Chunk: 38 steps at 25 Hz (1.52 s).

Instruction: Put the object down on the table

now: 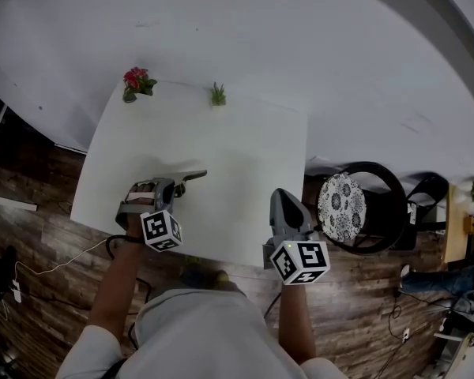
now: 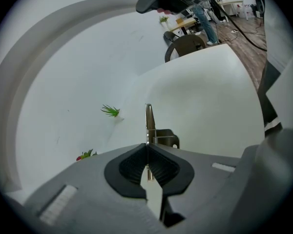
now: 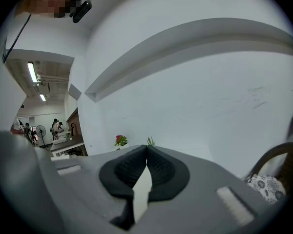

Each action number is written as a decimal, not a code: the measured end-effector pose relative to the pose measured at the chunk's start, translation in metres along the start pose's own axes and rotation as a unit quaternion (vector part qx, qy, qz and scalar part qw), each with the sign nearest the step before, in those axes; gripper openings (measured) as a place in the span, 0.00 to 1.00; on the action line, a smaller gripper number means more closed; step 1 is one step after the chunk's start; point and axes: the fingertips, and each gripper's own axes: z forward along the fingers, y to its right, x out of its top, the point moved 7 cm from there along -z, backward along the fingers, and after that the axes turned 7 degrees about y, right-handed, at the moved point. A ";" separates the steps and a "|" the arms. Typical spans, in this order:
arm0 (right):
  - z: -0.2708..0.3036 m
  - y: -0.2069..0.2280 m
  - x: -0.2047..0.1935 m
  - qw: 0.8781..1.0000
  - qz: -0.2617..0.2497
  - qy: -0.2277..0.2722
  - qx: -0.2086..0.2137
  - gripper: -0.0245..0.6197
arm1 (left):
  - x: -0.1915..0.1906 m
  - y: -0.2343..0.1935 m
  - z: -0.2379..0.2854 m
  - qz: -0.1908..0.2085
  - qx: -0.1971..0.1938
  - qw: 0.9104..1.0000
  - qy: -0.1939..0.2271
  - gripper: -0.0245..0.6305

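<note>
Placement step: left gripper (image 1: 172,188) shut on a small metal spring tool (image 1: 186,180) over the lower left part of the white table (image 1: 229,144).

We judge the set-down not yet done. In the left gripper view the jaws pinch the tool's thin flat arm, with a coil spring and a dark bracket just past the pads. The next move, as we read it, calls for lowering the tool until it rests on the tabletop, then parting the jaws and drawing back without dragging it. The right gripper (image 1: 280,194), at lower centre right by the table's near edge, has its pads pressed together on nothing. We cannot tell whether the tool touches the surface, because the gripper hides its underside. Its exact kind is also hard to make out. A red-flowered plant (image 1: 138,82) and a small green plant (image 1: 218,95) stand at the far edge, well apart from the tool.
</note>
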 end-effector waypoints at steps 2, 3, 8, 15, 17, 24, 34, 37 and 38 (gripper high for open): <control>-0.002 -0.002 0.000 1.000 -0.002 0.000 -0.001 0.04 | -0.003 0.005 0.002 0.017 -0.005 1.000 -0.012 0.06; -0.002 -0.003 0.000 1.000 -0.002 0.000 -0.002 0.04 | -0.004 0.007 0.003 0.026 -0.007 0.999 -0.018 0.06; -0.004 -0.006 -0.002 1.000 -0.005 0.000 -0.003 0.04 | -0.013 0.017 0.013 0.041 -0.023 0.998 -0.037 0.06; -0.005 -0.006 -0.008 1.000 -0.006 -0.008 -0.008 0.04 | -0.021 0.031 0.025 0.056 -0.048 0.996 -0.050 0.06; -0.006 -0.005 -0.006 1.000 -0.008 -0.009 -0.010 0.04 | -0.020 0.033 0.027 0.064 -0.052 0.995 -0.052 0.06; -0.008 -0.003 -0.008 1.000 -0.012 -0.015 -0.014 0.04 | -0.020 0.039 0.033 0.068 -0.062 0.994 -0.053 0.07; -0.012 -0.004 -0.007 1.000 -0.013 -0.015 -0.014 0.04 | -0.019 0.049 0.031 0.052 -0.080 0.994 -0.053 0.11; -0.014 -0.005 -0.008 1.000 -0.012 -0.015 -0.015 0.04 | -0.020 0.054 0.031 0.047 -0.089 0.993 -0.054 0.12; -0.014 -0.006 -0.008 1.000 -0.012 -0.015 -0.015 0.04 | -0.020 0.054 0.032 0.045 -0.091 0.993 -0.054 0.12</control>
